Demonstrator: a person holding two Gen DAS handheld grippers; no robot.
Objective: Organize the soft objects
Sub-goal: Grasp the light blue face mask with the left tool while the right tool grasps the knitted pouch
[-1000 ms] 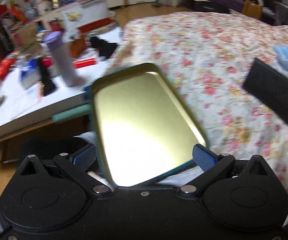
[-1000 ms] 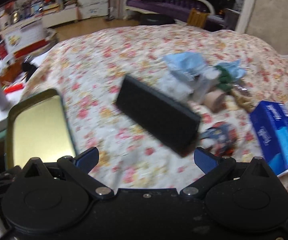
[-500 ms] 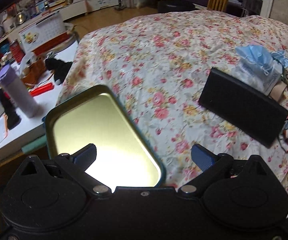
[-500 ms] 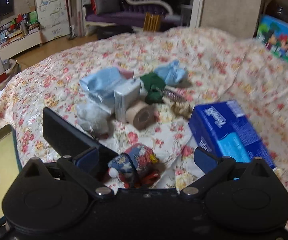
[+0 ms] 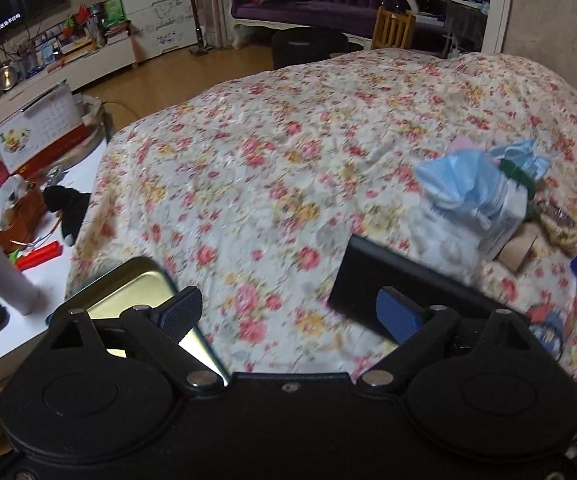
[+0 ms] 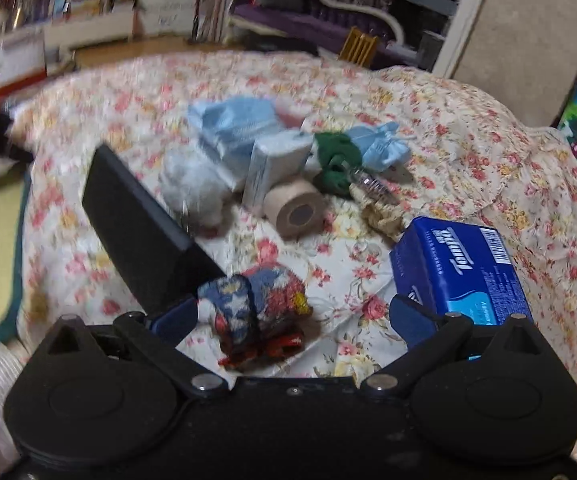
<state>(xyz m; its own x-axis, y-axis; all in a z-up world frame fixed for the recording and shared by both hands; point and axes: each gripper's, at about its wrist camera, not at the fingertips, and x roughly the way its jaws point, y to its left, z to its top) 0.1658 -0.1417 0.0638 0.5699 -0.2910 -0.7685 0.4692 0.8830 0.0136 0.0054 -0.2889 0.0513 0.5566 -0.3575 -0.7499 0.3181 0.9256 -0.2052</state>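
Sock (image 6: 256, 312), patterned and bunched, lies on the quilt (image 6: 368, 92) between the spread fingers of the right gripper (image 6: 292, 316), unpinched, probably lined up for a grab. Beyond it sit masks (image 6: 228, 128), tape (image 6: 294, 208) and tissues (image 6: 460, 272). The left gripper (image 5: 288, 312), jaws wide though just narrowing, holds nothing; tray (image 5: 136, 288) at its left.

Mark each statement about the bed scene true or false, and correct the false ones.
1. The blue tissue pack lies on the floral bedspread. True.
2. The right gripper is clamped on the beige tape roll. False: its jaws are open and the roll lies apart, farther up the bed.
3. The patterned sock bundle lies between the right gripper's fingers. True.
4. The left gripper holds the black box. False: it is open and empty.
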